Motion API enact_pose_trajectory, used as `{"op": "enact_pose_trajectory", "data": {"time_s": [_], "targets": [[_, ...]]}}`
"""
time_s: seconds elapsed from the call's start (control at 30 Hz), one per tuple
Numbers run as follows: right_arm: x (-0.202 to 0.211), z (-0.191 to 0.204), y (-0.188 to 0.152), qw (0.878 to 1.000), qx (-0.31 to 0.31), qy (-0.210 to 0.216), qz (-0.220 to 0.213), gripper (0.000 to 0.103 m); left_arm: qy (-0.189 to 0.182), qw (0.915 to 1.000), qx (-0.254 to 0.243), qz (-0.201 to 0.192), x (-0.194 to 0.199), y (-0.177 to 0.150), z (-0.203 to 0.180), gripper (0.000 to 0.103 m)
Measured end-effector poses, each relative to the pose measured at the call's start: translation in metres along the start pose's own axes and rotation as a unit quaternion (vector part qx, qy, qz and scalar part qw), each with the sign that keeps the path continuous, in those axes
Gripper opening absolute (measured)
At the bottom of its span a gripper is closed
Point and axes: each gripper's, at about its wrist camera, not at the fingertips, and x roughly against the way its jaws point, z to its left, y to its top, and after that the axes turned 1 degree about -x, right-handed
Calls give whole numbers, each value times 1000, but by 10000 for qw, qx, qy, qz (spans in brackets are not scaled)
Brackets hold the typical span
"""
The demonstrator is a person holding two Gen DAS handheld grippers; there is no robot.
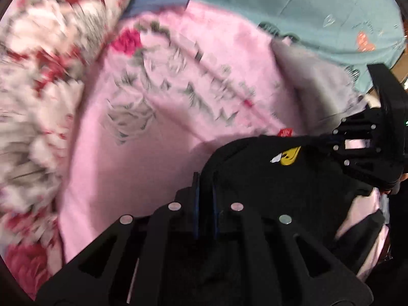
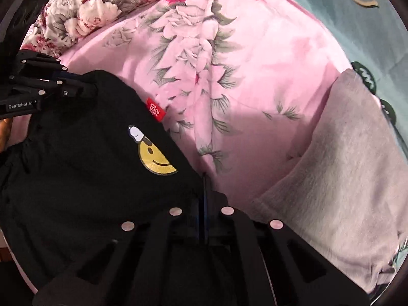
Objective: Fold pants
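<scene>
1. We find black pants [image 2: 84,158] lying on pink floral sheet [image 2: 255,63], held at top edge by both tongs.
2. Left gripper [image 1: 205,186]: fingers together, clamped on pants fabric.
3. Right gripper [image 2: 205,188]: fingers together on pants edge near smiley patch [image 2: 155,156].
4. Red tag [image 2: 156,109] at the hem; grey cloth [image 2: 344,165] beside, apart from pants.

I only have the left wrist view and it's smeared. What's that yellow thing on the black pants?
Observer: A round yellow smiley-face patch on the black pants, a small white figure lying on top.
Operator: Is my left gripper really on the fabric?
Observer: Yes, the left gripper has its jaws shut on the pants' edge.
Operator: And that grey area at right?
Observer: A grey fleece cloth lying on the pink floral sheet.
</scene>
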Motion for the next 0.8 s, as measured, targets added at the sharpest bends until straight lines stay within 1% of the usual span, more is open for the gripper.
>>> {"op": "enact_pose_trajectory", "data": {"time_s": [0.07, 0.17, 0.23, 0.3, 0.37, 0.47, 0.6, 0.63, 0.7, 0.8], "targets": [[26, 7, -7, 9998, -8, 85, -162, 2, -72, 9995, -140, -257, 30, -8, -10, 8], [71, 23, -24, 9989, -19, 218, -409, 2, -126, 9978, -377, -532, 78, -35, -28, 8], [102, 38, -44, 9975, -143, 449, -535, 2, -73, 9969, -527, -581, 100, -58, -39, 8], [119, 55, -63, 9958, -191, 690, -568, 2, -1, 9963, -669, -538, 117, -87, -51, 8], [134, 84, -89, 9944, -106, 857, -617, 2, 26, 9964, -712, -458, 127, -114, -56, 7], [135, 126, -129, 9921, -53, 1114, -583, 2, 66, 9975, -640, -277, 133, -166, -59, 7], [109, 171, -170, 9889, -111, 1448, -323, 2, 197, 9987, -431, -182, 135, -215, -53, 6], [100, 183, -180, 9881, -61, 1516, -270, 2, 156, 9990, -351, -207, 137, -223, -51, 6], [95, 195, -191, 9864, -71, 1629, -221, 2, 98, 9993, -202, -284, 140, -238, -46, 6], [88, 206, -199, 9851, -150, 1695, -260, 3, 59, 9994, -55, -339, 139, -248, -40, 6]]}}
